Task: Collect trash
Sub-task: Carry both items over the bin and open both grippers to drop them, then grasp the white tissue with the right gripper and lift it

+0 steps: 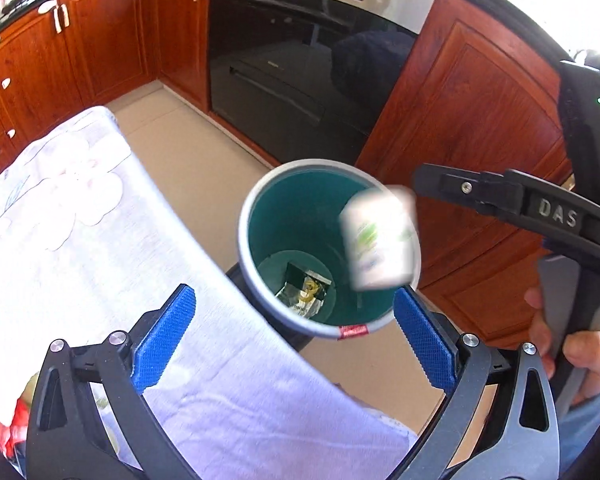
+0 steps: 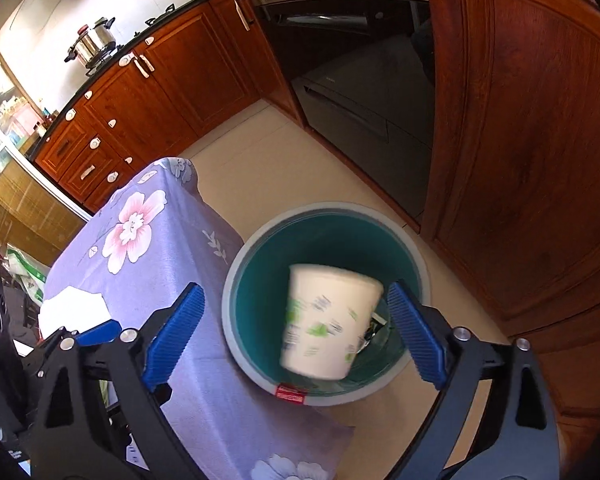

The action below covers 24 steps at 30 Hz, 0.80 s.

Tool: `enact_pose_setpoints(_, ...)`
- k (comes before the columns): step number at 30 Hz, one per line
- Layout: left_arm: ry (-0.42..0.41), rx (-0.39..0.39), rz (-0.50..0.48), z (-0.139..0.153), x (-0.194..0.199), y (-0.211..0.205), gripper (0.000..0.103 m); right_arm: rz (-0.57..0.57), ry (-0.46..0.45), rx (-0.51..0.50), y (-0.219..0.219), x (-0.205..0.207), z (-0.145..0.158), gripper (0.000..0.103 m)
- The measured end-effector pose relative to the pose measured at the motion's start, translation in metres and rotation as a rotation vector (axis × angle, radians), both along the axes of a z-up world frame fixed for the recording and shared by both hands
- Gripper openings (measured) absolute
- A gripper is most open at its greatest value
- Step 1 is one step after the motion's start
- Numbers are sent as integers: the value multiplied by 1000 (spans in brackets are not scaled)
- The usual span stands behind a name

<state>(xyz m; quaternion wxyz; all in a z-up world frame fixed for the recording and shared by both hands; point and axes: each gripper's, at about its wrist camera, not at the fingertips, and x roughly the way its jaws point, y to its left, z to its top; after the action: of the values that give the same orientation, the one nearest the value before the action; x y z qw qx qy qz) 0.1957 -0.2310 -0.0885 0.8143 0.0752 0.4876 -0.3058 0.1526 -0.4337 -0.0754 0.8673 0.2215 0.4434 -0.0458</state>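
A white paper cup with green print (image 2: pixel 328 324) is in mid-air, blurred, over the mouth of the green bin with a grey rim (image 2: pixel 414 246). It touches neither finger of my open right gripper (image 2: pixel 296 336), which is spread above the bin. In the left wrist view the cup (image 1: pixel 380 236) is over the bin's right rim (image 1: pixel 244 236), and a crumpled wrapper (image 1: pixel 306 290) lies on the bin's bottom. My left gripper (image 1: pixel 296 340) is open and empty over the table edge and the bin. The right gripper's body (image 1: pixel 540 208) shows at right, held in a hand.
A table with a purple floral cloth (image 2: pixel 148 240) stands left of the bin, with white paper (image 2: pixel 76 304) on it. Wooden cabinets (image 1: pixel 472 120) and a black oven (image 1: pixel 300 60) line the far wall. Beige floor tiles (image 1: pixel 188 160) lie between.
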Motion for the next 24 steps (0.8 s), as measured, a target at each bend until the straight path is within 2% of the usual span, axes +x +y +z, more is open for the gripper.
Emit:
enact_pose_setpoints(6, -7, -10, 23, 11, -16, 21, 99, 13, 10, 2, 18, 2, 8, 90)
enact_pose_setpoints(9, -18, -14, 35, 17, -21, 31, 99, 30, 0, -2, 30, -2, 14, 94)
enact_pose_setpoints(12, -32, -15, 49, 27, -27, 46, 99, 51, -9, -7, 44, -4, 20, 94)
enact_pose_setpoints(24, -103, -12, 181, 62, -46, 135, 99, 182, -57, -29, 111, -2, 55, 94)
